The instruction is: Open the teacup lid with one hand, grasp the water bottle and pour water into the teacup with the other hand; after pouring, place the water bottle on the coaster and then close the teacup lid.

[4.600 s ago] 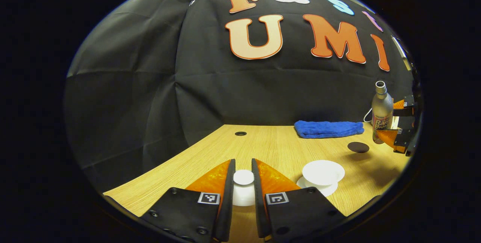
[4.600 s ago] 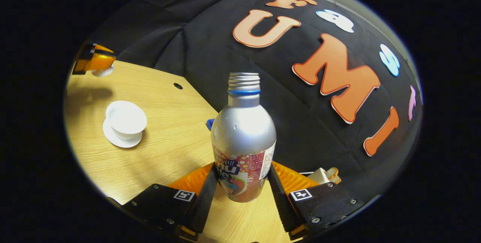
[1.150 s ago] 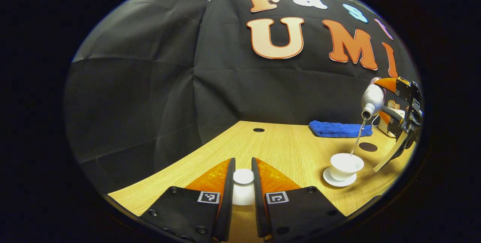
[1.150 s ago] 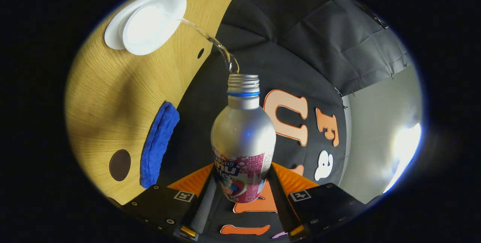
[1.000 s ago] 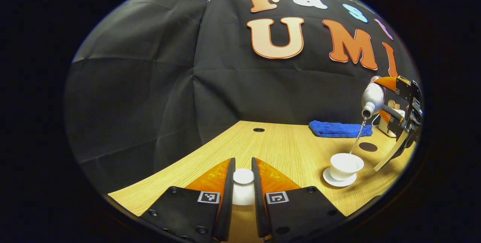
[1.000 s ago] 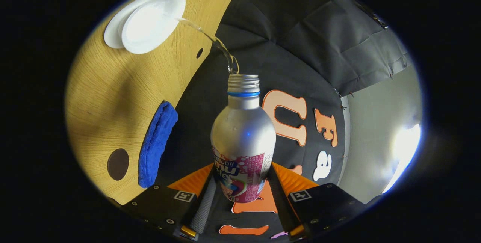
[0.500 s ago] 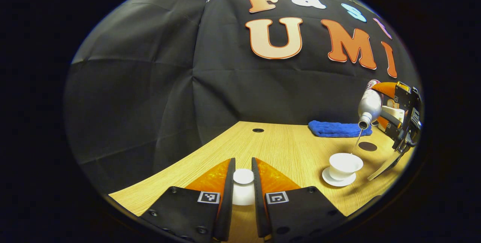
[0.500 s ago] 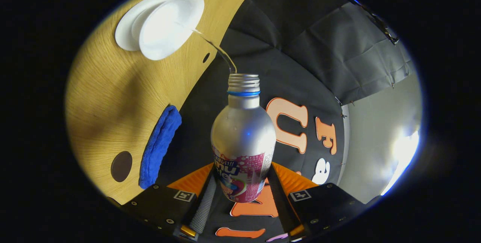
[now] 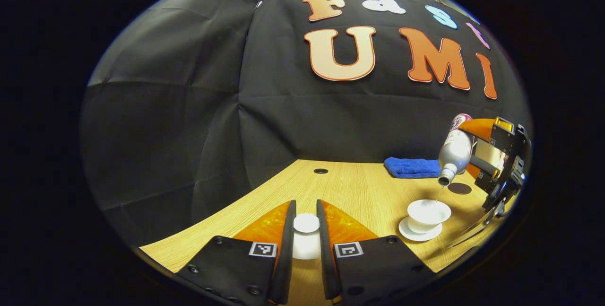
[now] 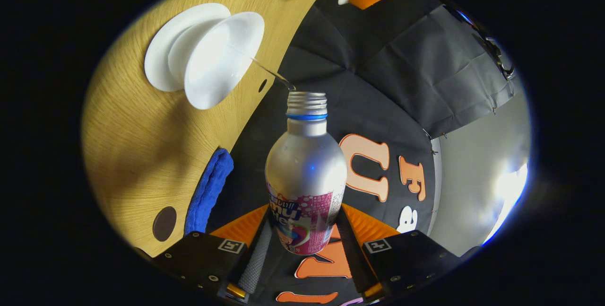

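Note:
My left gripper [image 9: 306, 223] is shut on the white teacup lid [image 9: 306, 223], held by its knob above the wooden table [image 9: 359, 187]. At the right, the open white teacup [image 9: 428, 211] stands on its saucer [image 9: 407, 231]. My right gripper [image 10: 302, 230] is shut on the silver water bottle [image 10: 306, 164], tipped mouth-down over the teacup [image 10: 222, 62]. A thin stream of water [image 10: 264, 70] runs from the bottle mouth into the cup. From the left gripper view the bottle [image 9: 453, 152] hangs just above the cup. The dark round coaster [image 9: 459, 188] lies behind the cup.
A folded blue towel [image 9: 410, 167] lies at the back of the table by the black cloth wall; in the right gripper view the towel [image 10: 208, 192] sits next to the coaster [image 10: 164, 223]. A small round hole [image 9: 320, 171] is in the tabletop farther back.
The right gripper has lowered the bottle closer to the teacup and the water stream has thinned. The left gripper still holds the lid in about the same place.

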The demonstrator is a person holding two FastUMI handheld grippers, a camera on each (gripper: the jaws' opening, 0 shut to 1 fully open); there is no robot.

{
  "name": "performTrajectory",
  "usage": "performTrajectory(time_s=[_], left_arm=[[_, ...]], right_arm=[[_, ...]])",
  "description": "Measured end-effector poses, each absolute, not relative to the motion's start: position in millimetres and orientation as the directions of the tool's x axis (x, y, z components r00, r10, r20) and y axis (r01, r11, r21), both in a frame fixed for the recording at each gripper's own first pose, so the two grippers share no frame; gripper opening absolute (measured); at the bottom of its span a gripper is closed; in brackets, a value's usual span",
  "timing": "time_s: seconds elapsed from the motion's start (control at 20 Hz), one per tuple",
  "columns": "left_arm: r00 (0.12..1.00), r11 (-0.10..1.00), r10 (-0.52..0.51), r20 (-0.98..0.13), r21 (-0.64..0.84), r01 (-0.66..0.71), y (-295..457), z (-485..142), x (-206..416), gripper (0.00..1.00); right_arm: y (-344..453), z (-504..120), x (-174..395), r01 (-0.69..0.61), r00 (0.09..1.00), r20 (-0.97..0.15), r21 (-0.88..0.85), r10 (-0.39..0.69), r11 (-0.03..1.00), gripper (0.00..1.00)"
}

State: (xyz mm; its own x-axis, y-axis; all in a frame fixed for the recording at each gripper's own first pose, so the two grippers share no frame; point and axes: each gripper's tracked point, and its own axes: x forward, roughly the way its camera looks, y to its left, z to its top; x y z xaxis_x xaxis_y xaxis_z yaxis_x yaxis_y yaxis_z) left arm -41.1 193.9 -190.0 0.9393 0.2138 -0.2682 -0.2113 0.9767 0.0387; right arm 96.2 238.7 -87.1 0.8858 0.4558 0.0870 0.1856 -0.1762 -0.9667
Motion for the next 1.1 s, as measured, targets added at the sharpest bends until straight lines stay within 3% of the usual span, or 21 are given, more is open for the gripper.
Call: performTrajectory(time_s=[0.05,0.1,0.2,0.3,0.35,0.4,0.45,0.55,0.85,0.9,0.95,1.1], left_arm=[[0.941,0.977,0.212,-0.265,0.038,-0.209,191.5,-187.7,-38.3,0.30],[0.943,0.978,0.208,-0.261,0.036,-0.206,188.9,-184.9,-36.7,0.26],[0.947,0.980,0.200,-0.252,0.032,-0.198,184.5,-181.1,-35.7,0.30],[0.950,0.982,0.190,-0.248,0.030,-0.189,179.1,-177.4,-32.6,0.30],[0.951,0.982,0.187,-0.245,0.029,-0.185,176.3,-176.1,-32.0,0.26],[0.953,0.983,0.183,-0.241,0.028,-0.182,174.3,-174.4,-30.0,0.30],[0.954,0.984,0.179,-0.241,0.027,-0.177,171.8,-173.3,-30.4,0.26],[0.956,0.986,0.166,-0.240,0.019,-0.167,165.3,-171.7,-28.0,0.30],[0.967,0.992,0.125,-0.221,0.004,-0.128,141.8,-159.1,-17.4,0.30],[0.970,0.993,0.118,-0.215,0.004,-0.120,136.7,-156.3,-14.5,0.26],[0.971,0.994,0.107,-0.213,0.003,-0.109,131.2,-153.8,-12.5,0.30],[0.974,0.996,0.083,-0.209,0.002,-0.085,114.6,-150.7,-5.8,0.30]], right_arm=[[238.2,-87.6,96.8,0.176,0.887,0.078,-0.968,0.456,-0.177,0.77],[238.0,-86.6,96.9,0.171,0.887,0.075,-0.970,0.456,-0.174,0.77],[237.4,-90.4,97.5,0.144,0.891,0.059,-0.977,0.451,-0.158,0.77],[236.4,-95.9,97.6,0.099,0.896,0.033,-0.987,0.443,-0.127,0.77],[236.2,-101.4,96.7,0.067,0.897,0.011,-0.991,0.443,-0.113,0.77],[235.7,-102.9,98.9,0.045,0.898,-0.003,-0.994,0.441,-0.097,0.77],[234.4,-103.4,99.4,0.030,0.899,-0.010,-0.996,0.438,-0.083,0.77],[233.5,-109.7,99.7,-0.014,0.901,-0.033,-0.999,0.432,-0.048,0.77],[221.2,-115.3,97.4,-0.154,0.917,-0.081,-0.975,0.390,0.160,0.77],[215.5,-109.8,100.1,-0.172,0.920,-0.086,-0.965,0.384,0.198,0.75],[210.8,-104.9,103.0,-0.184,0.923,-0.084,-0.953,0.376,0.239,0.75],[195.8,-97.4,107.0,-0.226,0.933,-0.096,-0.907,0.348,0.355,0.77]])
